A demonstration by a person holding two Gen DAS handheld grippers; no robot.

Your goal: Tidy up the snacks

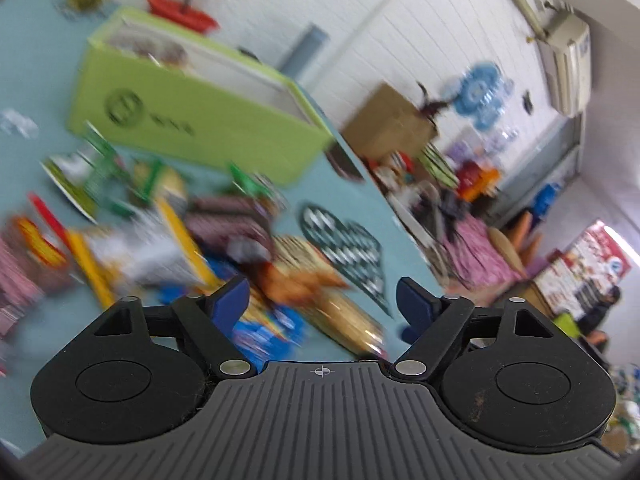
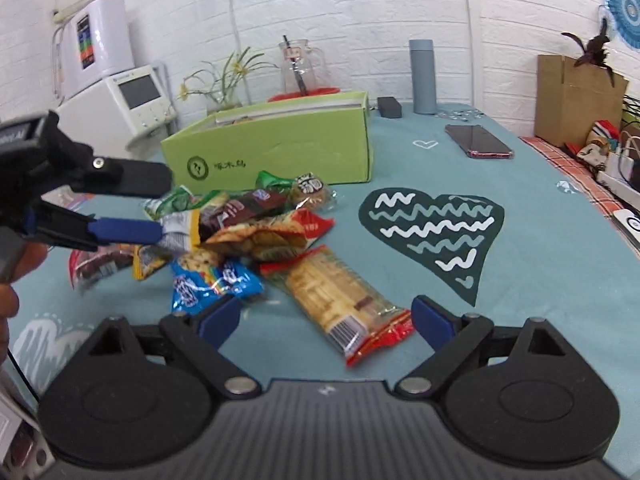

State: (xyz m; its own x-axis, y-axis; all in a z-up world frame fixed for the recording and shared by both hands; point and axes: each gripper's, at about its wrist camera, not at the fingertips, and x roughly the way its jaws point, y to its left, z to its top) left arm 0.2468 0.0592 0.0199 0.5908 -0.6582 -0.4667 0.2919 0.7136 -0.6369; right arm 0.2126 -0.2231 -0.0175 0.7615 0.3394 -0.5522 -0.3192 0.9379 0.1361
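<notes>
Two hand-held grippers hover wide open and empty over a teal tablecloth [image 2: 520,312]: the right gripper [image 2: 326,316] straddles a red-ended cracker packet [image 2: 344,304] without touching it. Just beyond, the left gripper [image 2: 160,204] reaches in above the heap of snacks [image 2: 248,228], its blue pads [image 2: 128,230] clear of the wrappers, while the green box [image 2: 280,148] stands open behind the pile.
</notes>
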